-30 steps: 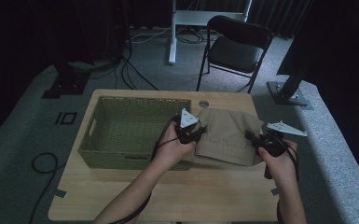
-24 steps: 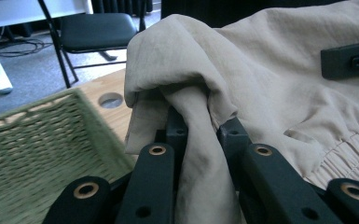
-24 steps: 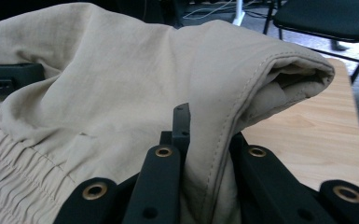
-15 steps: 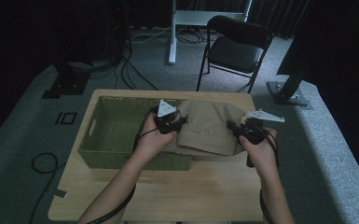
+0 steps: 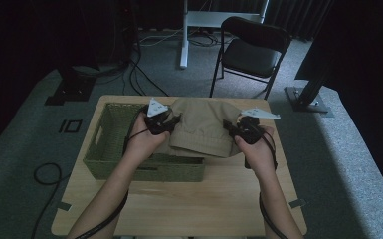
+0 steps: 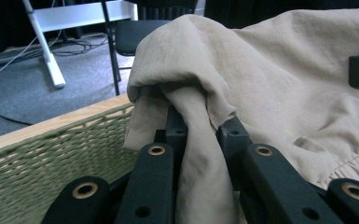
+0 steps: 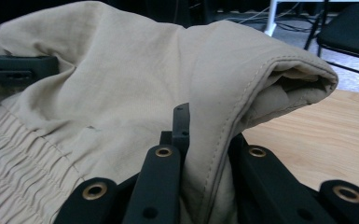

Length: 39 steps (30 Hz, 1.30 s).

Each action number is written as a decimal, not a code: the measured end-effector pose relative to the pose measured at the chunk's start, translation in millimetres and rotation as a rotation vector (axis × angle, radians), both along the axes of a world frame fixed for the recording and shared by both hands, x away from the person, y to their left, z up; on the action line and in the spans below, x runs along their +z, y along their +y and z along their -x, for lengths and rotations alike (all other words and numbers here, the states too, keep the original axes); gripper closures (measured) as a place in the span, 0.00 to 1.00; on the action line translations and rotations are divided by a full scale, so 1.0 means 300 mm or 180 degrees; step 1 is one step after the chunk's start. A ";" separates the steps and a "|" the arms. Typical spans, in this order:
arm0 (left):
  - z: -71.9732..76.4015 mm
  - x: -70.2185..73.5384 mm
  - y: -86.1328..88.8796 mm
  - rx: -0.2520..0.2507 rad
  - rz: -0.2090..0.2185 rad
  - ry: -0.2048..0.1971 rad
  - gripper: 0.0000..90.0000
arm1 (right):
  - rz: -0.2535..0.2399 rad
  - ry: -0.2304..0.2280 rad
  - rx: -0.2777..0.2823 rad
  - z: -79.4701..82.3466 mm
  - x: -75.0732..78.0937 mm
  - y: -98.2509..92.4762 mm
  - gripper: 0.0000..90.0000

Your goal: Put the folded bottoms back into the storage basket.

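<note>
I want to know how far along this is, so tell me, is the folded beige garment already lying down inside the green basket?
No, the beige garment is held up between the left gripper and right gripper, partly over the green basket rim.

A black folding chair is seen at the upper centre of the high view, on grey carpet. A white stand is set just left of it. Black cables are strewn at the upper left, and one cable loop is laid at the lower left.
</note>
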<state>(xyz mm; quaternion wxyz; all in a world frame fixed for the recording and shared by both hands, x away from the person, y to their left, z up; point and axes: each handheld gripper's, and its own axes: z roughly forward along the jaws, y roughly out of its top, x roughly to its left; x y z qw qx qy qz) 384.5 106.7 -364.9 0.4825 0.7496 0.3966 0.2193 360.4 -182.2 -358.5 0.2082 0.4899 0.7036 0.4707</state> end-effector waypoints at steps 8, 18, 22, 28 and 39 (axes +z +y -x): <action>-0.007 -0.005 0.076 0.0133 0.0027 0.0028 0.89 | -0.0005 0.0007 0.0123 -0.029 0.015 0.085 0.92; -0.026 -0.021 0.202 0.0301 0.0077 0.0078 0.89 | -0.0048 0.0017 0.0251 -0.057 0.020 0.196 0.92; -0.030 -0.016 0.262 0.0388 0.0084 0.0065 0.88 | -0.0098 0.0021 0.0312 -0.069 0.016 0.248 0.92; -0.031 -0.020 0.328 0.0506 0.0011 0.0047 0.88 | -0.0090 0.0057 0.0379 -0.085 -0.001 0.326 0.92; -0.072 -0.129 0.428 0.0739 -0.0018 0.0166 0.88 | -0.0099 0.0215 0.0392 -0.141 -0.107 0.460 0.92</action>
